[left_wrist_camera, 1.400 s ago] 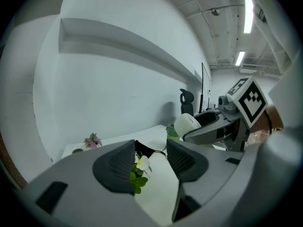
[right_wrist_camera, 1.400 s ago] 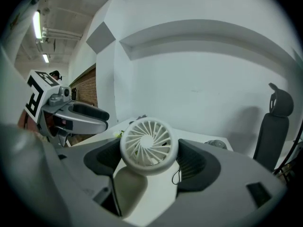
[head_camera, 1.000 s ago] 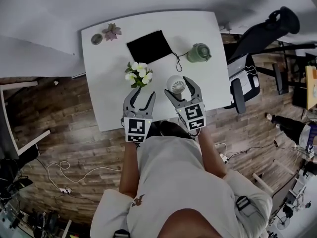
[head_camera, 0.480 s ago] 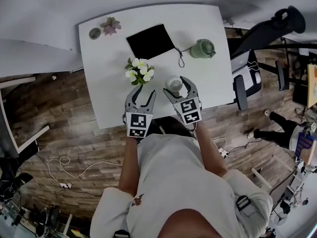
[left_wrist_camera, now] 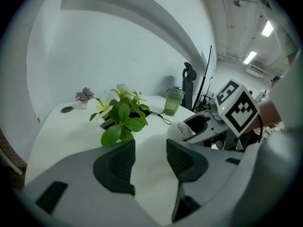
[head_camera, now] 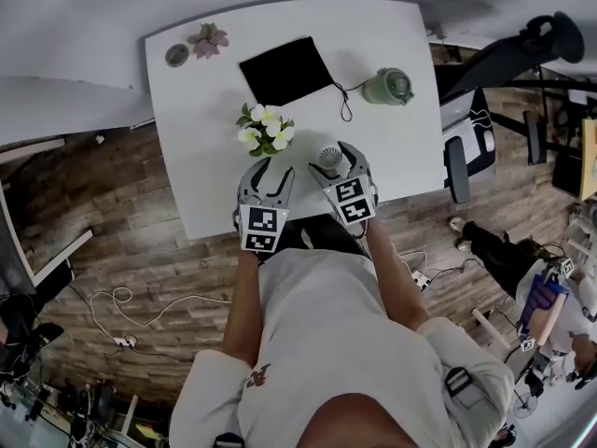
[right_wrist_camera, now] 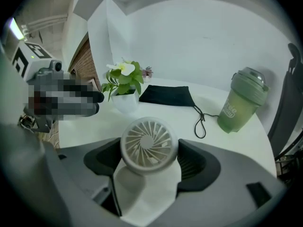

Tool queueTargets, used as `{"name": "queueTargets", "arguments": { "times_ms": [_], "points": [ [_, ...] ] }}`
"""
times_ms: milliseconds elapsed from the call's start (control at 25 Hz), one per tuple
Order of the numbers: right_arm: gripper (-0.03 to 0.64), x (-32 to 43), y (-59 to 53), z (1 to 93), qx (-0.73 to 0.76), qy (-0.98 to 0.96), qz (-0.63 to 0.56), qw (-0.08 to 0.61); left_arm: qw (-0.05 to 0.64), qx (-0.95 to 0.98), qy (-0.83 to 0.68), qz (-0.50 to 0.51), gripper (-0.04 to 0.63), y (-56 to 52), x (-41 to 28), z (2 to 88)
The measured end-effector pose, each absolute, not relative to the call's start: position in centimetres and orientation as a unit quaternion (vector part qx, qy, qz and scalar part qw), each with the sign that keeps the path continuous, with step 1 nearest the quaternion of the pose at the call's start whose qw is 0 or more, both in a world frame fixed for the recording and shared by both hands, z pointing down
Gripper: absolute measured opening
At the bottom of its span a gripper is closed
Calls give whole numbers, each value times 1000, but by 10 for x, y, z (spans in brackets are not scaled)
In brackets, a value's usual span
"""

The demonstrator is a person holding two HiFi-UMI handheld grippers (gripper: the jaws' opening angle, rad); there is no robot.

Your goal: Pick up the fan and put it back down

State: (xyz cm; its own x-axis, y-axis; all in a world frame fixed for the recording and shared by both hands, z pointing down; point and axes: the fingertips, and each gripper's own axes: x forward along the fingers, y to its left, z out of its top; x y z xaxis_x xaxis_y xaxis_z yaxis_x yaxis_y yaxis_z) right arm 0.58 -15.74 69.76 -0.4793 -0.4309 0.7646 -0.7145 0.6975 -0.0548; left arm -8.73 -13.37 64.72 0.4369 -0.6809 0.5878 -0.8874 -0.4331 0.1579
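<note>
1. White table [head_camera: 187,138] over wood flooring fills the head view. The right gripper [head_camera: 332,157] holds the fan [head_camera: 327,156] near the front edge, with a finger on each side of its round head. The left gripper [head_camera: 270,171] sits just beside it, jaws apart and nothing between them, just in front of the plant [head_camera: 264,129].
2. Left gripper view: the left gripper's pads [left_wrist_camera: 118,162] stand apart over bare table. The fan [left_wrist_camera: 179,129] shows to the right as a pale round head in the right gripper's jaws.
3. Right gripper view: both pads [right_wrist_camera: 194,162] are clamped on the rim of the fan [right_wrist_camera: 147,143]. It is white, with a round grille of radiating slats facing the camera. A white stem runs down between the jaws. I cannot tell whether it touches the table. A bottle [right_wrist_camera: 241,100] and pouch [right_wrist_camera: 165,94] lie beyond.
</note>
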Motion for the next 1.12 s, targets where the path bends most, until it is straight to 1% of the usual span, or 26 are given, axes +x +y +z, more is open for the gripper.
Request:
{"name": "queueTargets", "arguments": {
  "times_ms": [440,760,960,1120],
  "points": [
    [371,1,-152,719,326,-832,209,397,243,816,-471,232,202,-131,-81,662],
    [374,-2,-155,725,322,-832,208,401,237,815,-476,230,202,-132,-81,657],
    [397,-4,-157,718,322,-838,207,389,228,815,-482,226,202,-131,-80,649],
    [393,-1,-159,701,328,-847,192,372,216,815,-491,221,202,-131,-80,637]
  ]
}}
